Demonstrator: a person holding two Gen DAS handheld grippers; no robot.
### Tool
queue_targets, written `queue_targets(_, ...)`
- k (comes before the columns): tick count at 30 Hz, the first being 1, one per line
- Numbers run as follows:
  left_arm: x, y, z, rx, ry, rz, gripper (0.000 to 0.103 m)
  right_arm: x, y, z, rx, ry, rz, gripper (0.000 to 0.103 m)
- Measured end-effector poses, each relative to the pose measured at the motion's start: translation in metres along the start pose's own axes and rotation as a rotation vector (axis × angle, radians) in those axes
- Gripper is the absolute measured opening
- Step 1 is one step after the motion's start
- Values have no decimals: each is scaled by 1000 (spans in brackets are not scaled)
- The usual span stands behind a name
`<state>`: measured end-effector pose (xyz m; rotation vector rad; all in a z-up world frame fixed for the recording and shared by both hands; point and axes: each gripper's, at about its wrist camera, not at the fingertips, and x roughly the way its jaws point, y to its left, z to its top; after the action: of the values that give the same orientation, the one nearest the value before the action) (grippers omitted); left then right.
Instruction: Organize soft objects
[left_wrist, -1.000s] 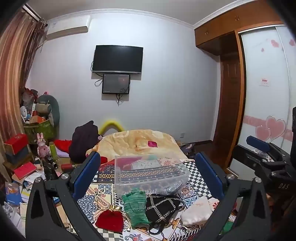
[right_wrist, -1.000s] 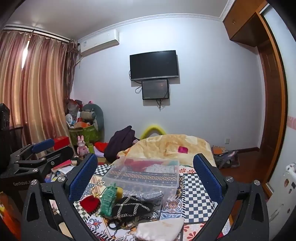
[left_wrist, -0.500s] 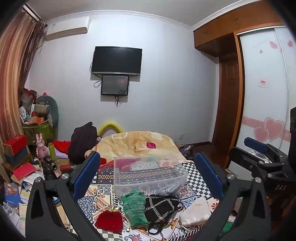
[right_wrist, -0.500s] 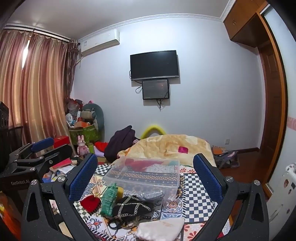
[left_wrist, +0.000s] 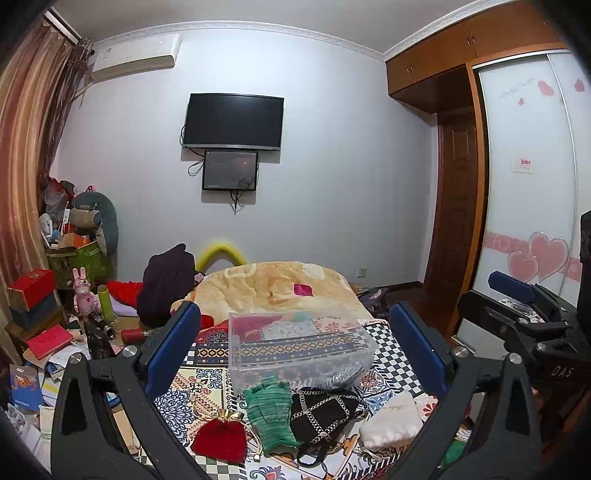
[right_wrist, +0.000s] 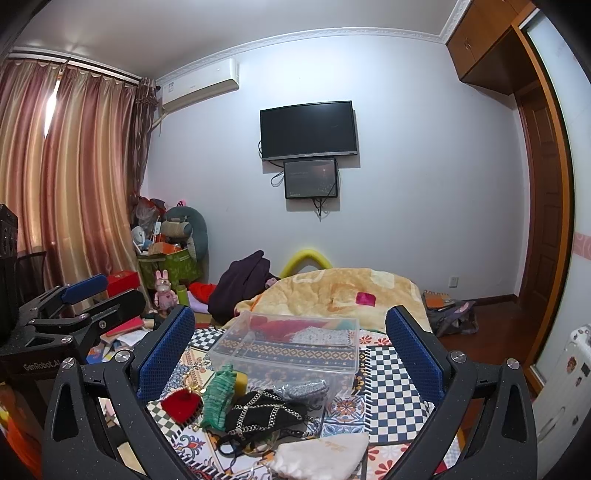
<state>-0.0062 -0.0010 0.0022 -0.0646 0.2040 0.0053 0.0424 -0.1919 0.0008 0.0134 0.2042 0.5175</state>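
On a patterned cloth lie a red pouch, a green knit glove, a black chain bag and a white pouch, in front of a clear plastic box. They also show in the right wrist view: red pouch, glove, bag, white pouch, box. My left gripper is open and empty above them. My right gripper is open and empty, to the right of the left one.
A yellow blanket lies behind the box. Books, boxes and toys clutter the floor at left. A wardrobe with sliding doors stands at right. A TV hangs on the far wall.
Both grippers have drifted slightly; the view has shifted a little. Nothing was taken hold of and the jaws stay open.
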Motion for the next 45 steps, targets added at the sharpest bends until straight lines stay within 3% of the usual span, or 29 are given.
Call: queue_targets(45,-2,-5,0,7,-7,-2,103,-3,5,9,-7,-11,4,103)
